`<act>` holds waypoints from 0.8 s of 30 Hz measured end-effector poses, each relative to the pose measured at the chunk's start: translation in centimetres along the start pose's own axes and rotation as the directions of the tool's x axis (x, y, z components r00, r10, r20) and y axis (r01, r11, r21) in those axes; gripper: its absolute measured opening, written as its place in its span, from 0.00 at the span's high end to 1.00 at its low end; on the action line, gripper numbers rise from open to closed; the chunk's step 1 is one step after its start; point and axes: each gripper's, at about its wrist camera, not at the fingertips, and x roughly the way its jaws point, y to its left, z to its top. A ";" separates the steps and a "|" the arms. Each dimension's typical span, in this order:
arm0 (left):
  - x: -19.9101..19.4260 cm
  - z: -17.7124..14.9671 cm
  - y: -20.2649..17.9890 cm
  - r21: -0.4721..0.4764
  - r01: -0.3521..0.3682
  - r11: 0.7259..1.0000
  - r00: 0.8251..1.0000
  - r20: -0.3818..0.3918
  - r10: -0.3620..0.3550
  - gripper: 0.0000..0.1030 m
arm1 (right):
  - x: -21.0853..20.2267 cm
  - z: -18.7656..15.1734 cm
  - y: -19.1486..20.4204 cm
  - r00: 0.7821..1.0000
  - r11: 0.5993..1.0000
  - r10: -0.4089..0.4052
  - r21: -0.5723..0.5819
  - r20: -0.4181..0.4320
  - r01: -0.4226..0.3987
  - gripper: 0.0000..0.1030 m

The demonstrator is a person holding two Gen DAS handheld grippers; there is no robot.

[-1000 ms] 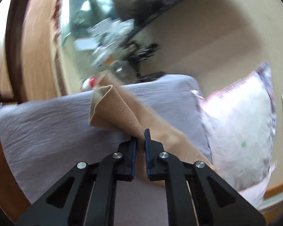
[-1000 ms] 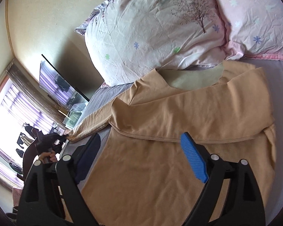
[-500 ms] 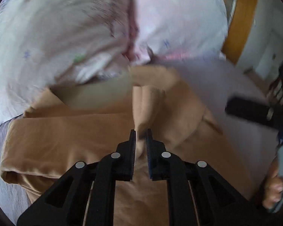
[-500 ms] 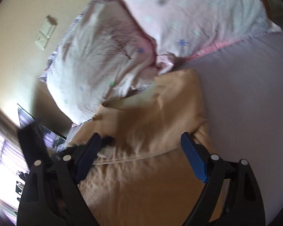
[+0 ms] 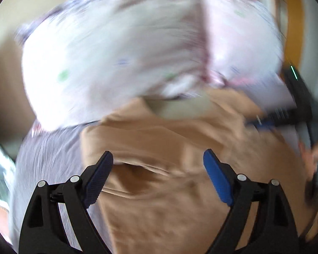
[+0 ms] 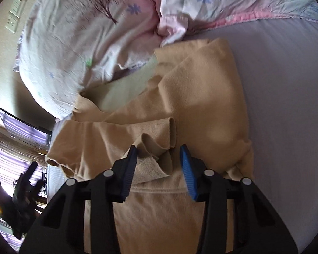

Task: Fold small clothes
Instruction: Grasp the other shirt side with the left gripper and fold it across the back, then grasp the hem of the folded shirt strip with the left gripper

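One tan shirt (image 6: 212,97) lies on the lavender bedsheet (image 6: 286,84), its pale-lined neck opening (image 6: 120,91) pointing toward the pillows and its long axis running from the neckline back toward the cameras. Both sides have been folded inward, so the garment forms a narrow column. To its right in the right wrist view, the sheet runs bare and wide out to the picture's edge; to its left the bed's edge falls close by, with a dark screen and bright window blinds beyond.

Two pillows sit against the wall at the head of the bed: a white one printed with a tree and small flowers (image 6: 74,38) and a pink-trimmed one (image 6: 233,0) beside it. The shirt's collar end touches the seam where they meet, leaving no spare room there.

Two grippers are in view. The right gripper (image 6: 159,158) has its blue-padded fingers (image 6: 186,169) partly spread, straddling a bunched sleeve cuff (image 6: 159,139) that stands up in ruffles between them; whether the pads touch the cloth is unclear. The left gripper (image 5: 159,169) hangs over the shirt's (image 5: 169,201) middle with its fingers (image 5: 216,177) wide apart and nothing between them. That view is heavily blurred.
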 end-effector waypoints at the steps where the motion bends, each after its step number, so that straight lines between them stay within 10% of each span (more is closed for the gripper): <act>1: 0.3 0.1 0.9 -0.024 -0.001 1.000 1.000 -0.001 0.001 0.14 | 0.3 -0.2 0.3 1.000 1.000 -0.009 -0.016 0.008 0.009 0.78; 5: 4.3 -0.1 3.0 -0.051 -0.010 0.999 0.993 -0.115 0.004 0.15 | -1.1 -0.4 1.4 0.997 0.995 0.011 -0.096 0.078 -0.003 0.95; 9: 6.3 -2.0 3.7 -0.086 0.039 0.996 0.976 -0.208 -0.056 0.15 | -7.1 0.3 0.6 0.937 0.992 -0.064 -0.076 0.342 0.096 0.95; 13: 6.6 -3.1 2.7 -0.030 0.005 1.000 0.970 -0.245 -0.012 0.15 | -6.0 0.6 -2.6 0.925 0.959 -0.280 0.024 0.258 0.283 0.84; 18: 4.5 -2.4 3.0 -0.057 0.028 0.998 0.985 -0.167 -0.037 0.15 | -8.4 -0.8 -0.7 0.926 0.984 -0.104 -0.099 0.362 0.149 0.54; 24: 6.3 -3.5 2.0 -0.048 0.008 0.999 0.972 -0.234 -0.019 0.14 | -3.1 -0.2 0.0 0.984 0.984 -0.101 -0.130 0.150 0.121 0.52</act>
